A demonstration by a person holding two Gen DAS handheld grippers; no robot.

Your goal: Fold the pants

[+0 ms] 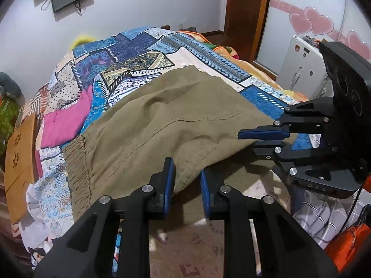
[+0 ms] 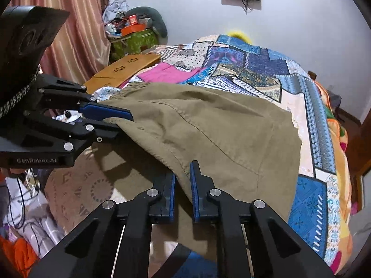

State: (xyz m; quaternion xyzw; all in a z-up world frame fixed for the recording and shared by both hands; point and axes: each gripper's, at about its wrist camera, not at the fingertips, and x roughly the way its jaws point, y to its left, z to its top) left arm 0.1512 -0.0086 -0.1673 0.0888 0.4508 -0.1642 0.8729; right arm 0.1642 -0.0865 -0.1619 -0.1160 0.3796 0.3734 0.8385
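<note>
Olive-khaki pants lie spread over the patchwork bedspread, the elastic waistband at the left in the left wrist view. My left gripper is shut on the near edge of the pants and lifts it off the bed. My right gripper shows at the right of that view, shut on the same edge further along. In the right wrist view my right gripper pinches the pants and my left gripper clamps the edge at the left.
A pink garment lies on the bed beyond the waistband. A wooden lap tray leans at the bed's left side. A brown patterned rug, grey and orange clothes and a white appliance are nearby.
</note>
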